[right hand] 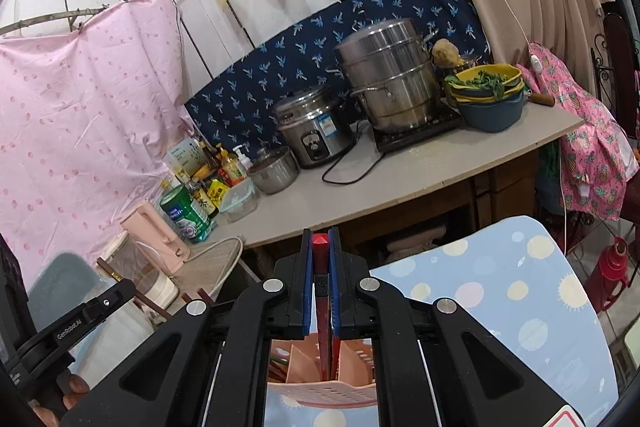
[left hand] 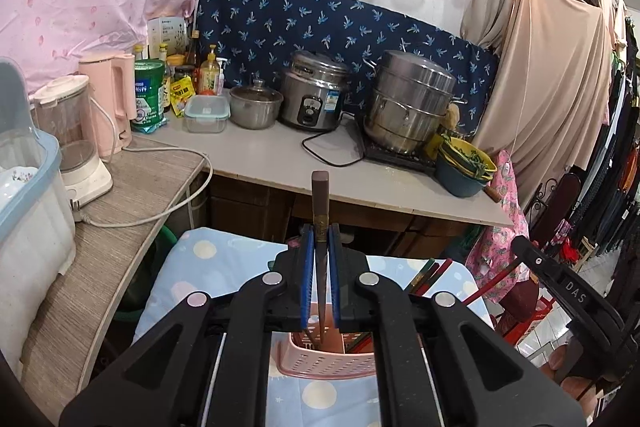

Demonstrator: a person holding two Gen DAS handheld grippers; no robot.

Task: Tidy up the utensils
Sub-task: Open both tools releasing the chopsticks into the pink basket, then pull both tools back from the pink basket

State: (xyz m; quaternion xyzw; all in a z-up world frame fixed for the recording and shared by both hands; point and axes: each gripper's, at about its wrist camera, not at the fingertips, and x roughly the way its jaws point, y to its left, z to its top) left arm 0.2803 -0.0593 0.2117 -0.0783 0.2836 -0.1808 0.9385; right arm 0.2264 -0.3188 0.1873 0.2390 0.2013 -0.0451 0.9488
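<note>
Grey countertop [left hand: 280, 155] along the back, blue leaf-print cloth [left hand: 340, 23] hung behind it. On it, right to left in the left wrist view: stacked steel steamer pot [left hand: 412, 103] on a black cooktop, steel rice cooker [left hand: 314, 93], small lidded pot [left hand: 256, 107], clear food box [left hand: 206, 113], cluster of bottles and a green tin [left hand: 149, 87]. Pink kettle [left hand: 114, 99] and blender [left hand: 76, 139] stand on the lower side counter.

Foreground: table under a pale blue spotted cloth [right hand: 500, 291]. Pink perforated utensil holder [left hand: 320, 357] sits on it, directly below both grippers.

Left gripper [left hand: 321, 239]: blue pads pressed together on a dark brown chopstick [left hand: 320, 195], held upright, brass band just above the pads, lower tip inside the holder.

Right gripper [right hand: 320, 247]: pads clamped on a red chopstick [right hand: 320, 241], upright, lower end down in a compartment of the holder [right hand: 320, 367].

More red and dark chopsticks [left hand: 430, 273] lean beside the holder, right of the left gripper.
</note>
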